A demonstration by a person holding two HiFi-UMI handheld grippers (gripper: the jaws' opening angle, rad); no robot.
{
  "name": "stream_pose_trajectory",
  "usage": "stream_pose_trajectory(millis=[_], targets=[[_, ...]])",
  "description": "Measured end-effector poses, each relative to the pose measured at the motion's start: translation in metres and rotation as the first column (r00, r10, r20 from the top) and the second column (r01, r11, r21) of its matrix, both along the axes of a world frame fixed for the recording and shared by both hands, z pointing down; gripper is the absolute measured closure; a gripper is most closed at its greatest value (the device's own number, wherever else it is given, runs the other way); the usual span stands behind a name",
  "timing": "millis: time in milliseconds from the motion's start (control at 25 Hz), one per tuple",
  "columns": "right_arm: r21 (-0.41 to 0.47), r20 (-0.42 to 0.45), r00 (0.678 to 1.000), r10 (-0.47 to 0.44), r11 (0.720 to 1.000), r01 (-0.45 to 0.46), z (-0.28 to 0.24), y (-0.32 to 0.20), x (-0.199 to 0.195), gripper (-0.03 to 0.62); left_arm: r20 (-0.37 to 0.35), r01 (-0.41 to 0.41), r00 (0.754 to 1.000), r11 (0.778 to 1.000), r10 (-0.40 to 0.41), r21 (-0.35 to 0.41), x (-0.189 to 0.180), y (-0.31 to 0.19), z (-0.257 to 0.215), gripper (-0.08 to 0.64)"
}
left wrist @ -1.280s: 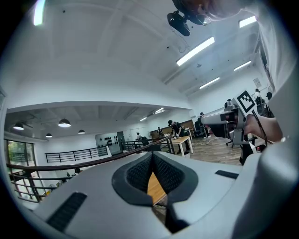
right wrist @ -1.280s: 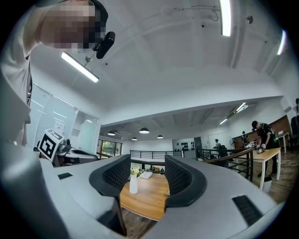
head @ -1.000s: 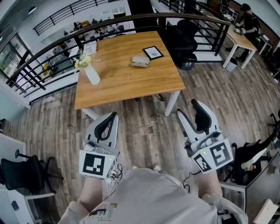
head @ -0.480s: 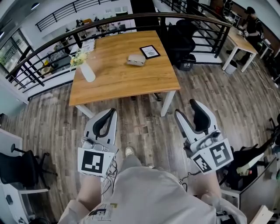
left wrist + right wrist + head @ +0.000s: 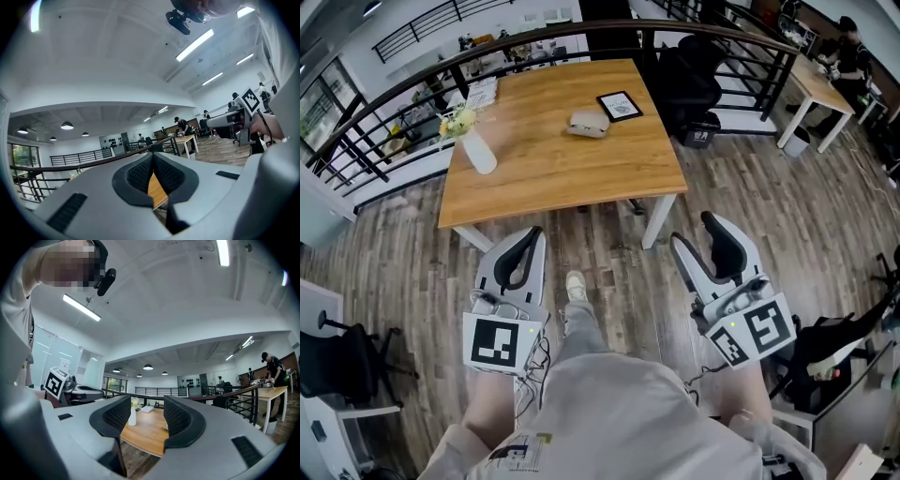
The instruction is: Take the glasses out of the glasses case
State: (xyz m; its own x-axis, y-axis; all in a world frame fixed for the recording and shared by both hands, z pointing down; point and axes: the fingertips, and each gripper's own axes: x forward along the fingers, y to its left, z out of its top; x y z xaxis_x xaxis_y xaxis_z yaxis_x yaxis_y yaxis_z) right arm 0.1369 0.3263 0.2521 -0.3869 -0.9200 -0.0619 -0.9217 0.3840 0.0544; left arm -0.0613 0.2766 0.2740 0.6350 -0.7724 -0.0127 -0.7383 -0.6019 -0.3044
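A beige glasses case point(image 5: 588, 124) lies shut on the far half of a wooden table point(image 5: 544, 178); I cannot see any glasses. Both grippers hang over the wooden floor, short of the table's near edge. My left gripper point(image 5: 530, 234) is shut and empty, its pads meeting at the tips point(image 5: 151, 157); only a sliver of table point(image 5: 154, 187) shows below them. My right gripper point(image 5: 694, 230) is open and empty. In the right gripper view its pads point(image 5: 146, 411) frame the table point(image 5: 145, 434) and a white vase point(image 5: 132, 417).
On the table also stand a white vase with flowers point(image 5: 474, 150) and a black-framed card point(image 5: 620, 105). A black railing point(image 5: 412, 94) curves behind it, with a black chair point(image 5: 694, 75) at the back right. A shoe point(image 5: 575, 286) steps on the floor between the grippers.
The table has drawn nearer and lower in the head view as the person walks toward it, one foot stepping forward. Both grippers keep their states and spacing.
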Motion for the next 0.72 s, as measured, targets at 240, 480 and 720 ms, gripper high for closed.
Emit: stream_pose_trajectory(millis=[240,480,720], targets=[[-0.017,-0.017,1.0,0.004,1.0,-0.004,0.008,-0.048,0.001,0.353,-0.004,-0.012,1.0,0.999,0.012,-0.041,0.006,-0.041,0.007,0.543],[-0.053,-0.017,1.0,0.012,0.999,-0.013,0.018,-0.109,-0.003,0.354,0.003,-0.011,1.0,0.996,0.012,-0.094,0.003,-0.1,0.015,0.543],[-0.071,-0.021,1.0,0.01,0.997,-0.011,0.015,-0.201,-0.016,0.354,-0.056,-0.05,0.997,0.995,0.046,-0.081,-0.009,-0.195,0.013,0.543]])
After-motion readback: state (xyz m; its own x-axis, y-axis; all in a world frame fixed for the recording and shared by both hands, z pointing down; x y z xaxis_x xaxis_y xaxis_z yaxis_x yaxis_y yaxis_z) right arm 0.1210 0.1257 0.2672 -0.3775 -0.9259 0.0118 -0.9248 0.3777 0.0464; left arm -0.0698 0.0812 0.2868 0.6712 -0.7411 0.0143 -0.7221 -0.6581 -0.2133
